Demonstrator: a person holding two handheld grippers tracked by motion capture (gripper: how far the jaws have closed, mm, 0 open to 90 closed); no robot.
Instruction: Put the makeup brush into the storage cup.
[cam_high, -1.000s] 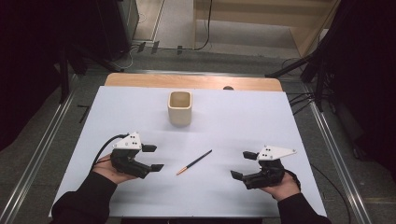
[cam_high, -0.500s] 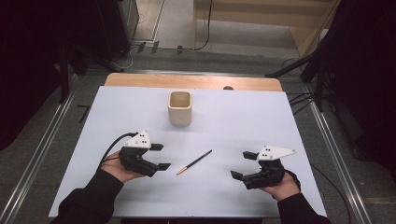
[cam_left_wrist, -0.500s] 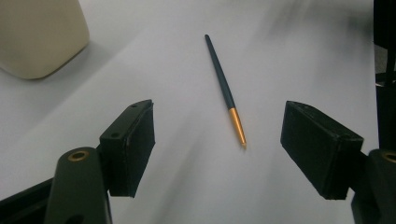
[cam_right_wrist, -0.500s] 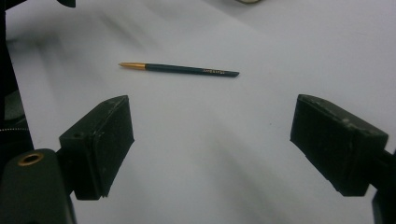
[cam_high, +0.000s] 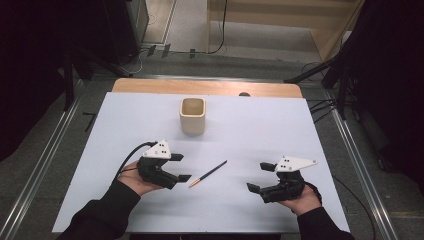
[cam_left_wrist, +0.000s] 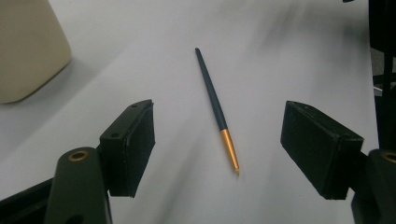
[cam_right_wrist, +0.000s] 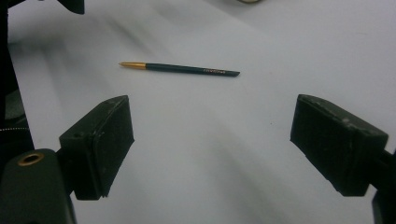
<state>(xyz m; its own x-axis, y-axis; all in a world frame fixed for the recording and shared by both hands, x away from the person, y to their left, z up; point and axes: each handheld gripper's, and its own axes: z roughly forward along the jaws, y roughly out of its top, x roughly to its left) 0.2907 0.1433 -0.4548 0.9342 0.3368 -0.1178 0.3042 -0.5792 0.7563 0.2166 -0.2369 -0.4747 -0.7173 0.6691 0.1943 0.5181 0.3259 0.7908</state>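
Note:
A dark pen with a gold tip (cam_high: 207, 174) lies flat on the white table top (cam_high: 250, 125), between my two grippers. My left gripper (cam_high: 180, 167) is open, just left of the gold end; in the left gripper view the pen (cam_left_wrist: 217, 109) lies between and ahead of the jaws, which hold nothing. My right gripper (cam_high: 260, 177) is open and empty near the front right, well apart from the pen (cam_right_wrist: 180, 69). A beige square cup (cam_high: 192, 115) stands upright behind the pen; its side fills a corner of the left gripper view (cam_left_wrist: 28, 46).
The white top ends in a wooden strip (cam_high: 205, 87) at the far edge. Metal rails (cam_high: 47, 150) run along both sides. Cables lie on the floor beyond the table.
My left gripper has moved right and a little forward, closer to the pen's gold end. The right gripper, the pen and the cup have stayed in place.

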